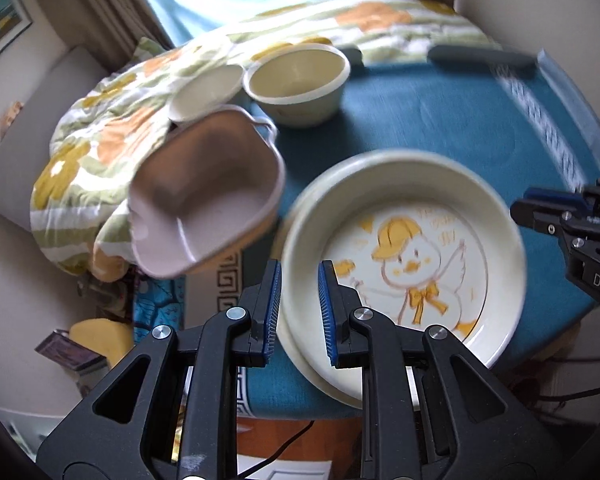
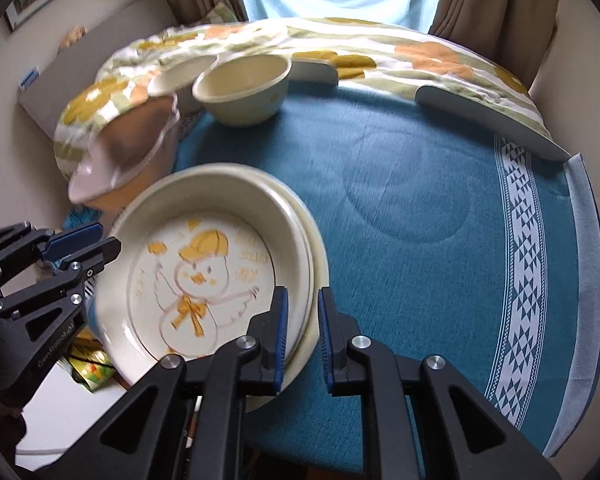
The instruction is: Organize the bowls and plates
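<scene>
A stack of cream plates with a duck drawing on the top one [image 1: 412, 264] [image 2: 204, 276] sits at the edge of the blue tablecloth [image 1: 440, 120] [image 2: 420, 208]. My left gripper [image 1: 299, 308] straddles the stack's near rim, jaws open a small gap. My right gripper [image 2: 303, 332] straddles the opposite rim, jaws also slightly apart. Each gripper shows in the other's view: the right gripper [image 1: 540, 216], the left gripper [image 2: 80, 248]. A pink handled bowl [image 1: 204, 196] [image 2: 128, 152] tilts beside the stack. A cream bowl [image 1: 296, 80] [image 2: 244, 84] stands behind, another cream bowl [image 1: 206, 90] [image 2: 180, 74] next to it.
A flowered quilt [image 1: 112, 132] [image 2: 340, 40] lies bunched along the table's far and left sides. Two grey flat pieces [image 2: 492, 116] rest at the quilt's edge. Clutter lies on the floor below the table's left edge [image 1: 96, 340].
</scene>
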### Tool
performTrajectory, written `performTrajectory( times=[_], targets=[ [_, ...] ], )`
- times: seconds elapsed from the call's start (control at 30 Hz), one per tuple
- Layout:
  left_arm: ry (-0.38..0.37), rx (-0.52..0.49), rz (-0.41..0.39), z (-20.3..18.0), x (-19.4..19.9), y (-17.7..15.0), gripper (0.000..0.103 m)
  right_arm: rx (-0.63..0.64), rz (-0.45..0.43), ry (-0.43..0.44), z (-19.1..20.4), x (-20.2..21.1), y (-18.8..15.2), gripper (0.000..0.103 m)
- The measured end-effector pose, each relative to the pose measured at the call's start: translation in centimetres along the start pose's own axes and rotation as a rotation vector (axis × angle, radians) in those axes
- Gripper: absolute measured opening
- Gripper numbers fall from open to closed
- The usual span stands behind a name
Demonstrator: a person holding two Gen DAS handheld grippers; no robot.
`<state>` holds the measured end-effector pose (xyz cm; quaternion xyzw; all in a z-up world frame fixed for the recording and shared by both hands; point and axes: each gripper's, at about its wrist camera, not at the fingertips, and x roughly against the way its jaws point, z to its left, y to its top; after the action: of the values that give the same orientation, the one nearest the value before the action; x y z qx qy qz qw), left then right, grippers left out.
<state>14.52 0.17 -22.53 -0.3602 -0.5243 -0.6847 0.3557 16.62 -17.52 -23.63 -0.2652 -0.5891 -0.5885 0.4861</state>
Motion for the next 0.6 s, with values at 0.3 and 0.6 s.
performTrajectory(
  times=[0.3,0.6],
  targets=[
    [-0.028,0.225,-0.105,5.7,4.2,2.8,0.103,0.016,-0.189,0.071,-0.2,4.4,3.5,0.103],
    [-0.079,0.386,-0.057,10.9,3.2,1.7,0.103,0.186,-0.139,0.138,3.5,2.5,7.9,0.103]
  ],
)
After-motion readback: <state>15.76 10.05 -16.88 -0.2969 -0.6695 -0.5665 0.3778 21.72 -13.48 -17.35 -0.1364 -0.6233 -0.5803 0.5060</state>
